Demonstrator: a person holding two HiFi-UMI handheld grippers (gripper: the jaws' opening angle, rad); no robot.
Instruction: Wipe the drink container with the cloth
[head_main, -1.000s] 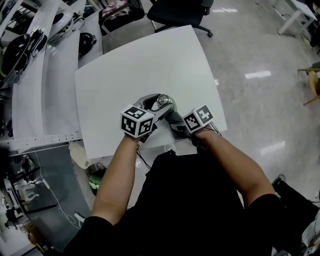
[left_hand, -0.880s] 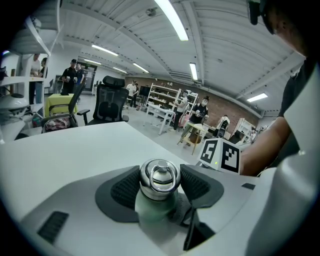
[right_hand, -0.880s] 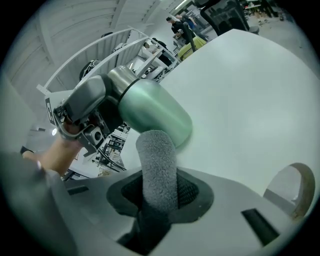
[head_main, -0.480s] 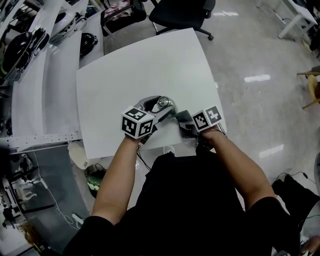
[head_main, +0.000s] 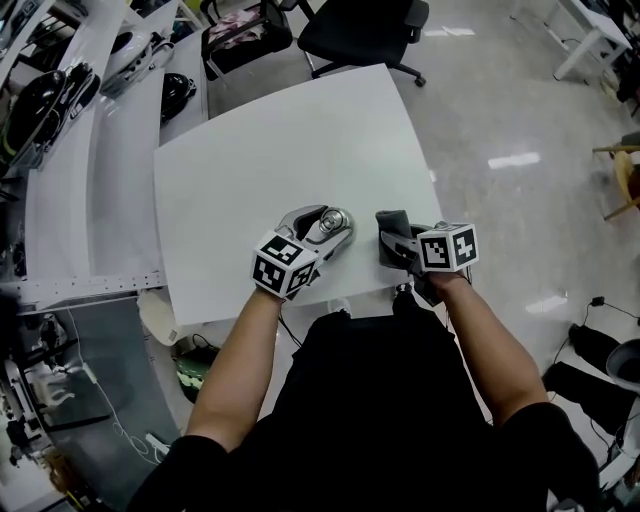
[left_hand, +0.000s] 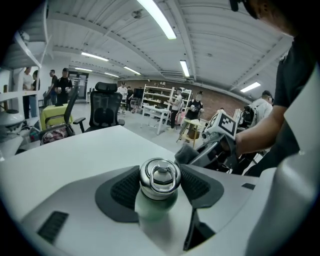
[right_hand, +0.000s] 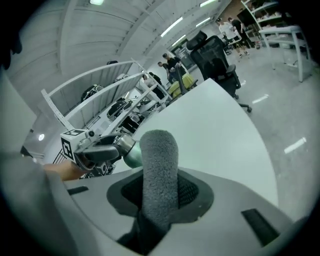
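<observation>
Drink container (left_hand: 159, 181), pale green, steel ring-cap

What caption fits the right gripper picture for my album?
Right gripper clamping a rolled grey cloth, with the green bottle held by the left gripper behind it, above the white table.

A white square table (head_main: 270, 140) with rounded corners and a smooth top stands on a glossy grey floor (head_main: 520, 110). Beyond the table's far edge, a black office chair (head_main: 365, 25) stands on that floor. Left of the table runs a long white bench (head_main: 120, 190) bearing a dark rounded object (head_main: 175, 85).
</observation>
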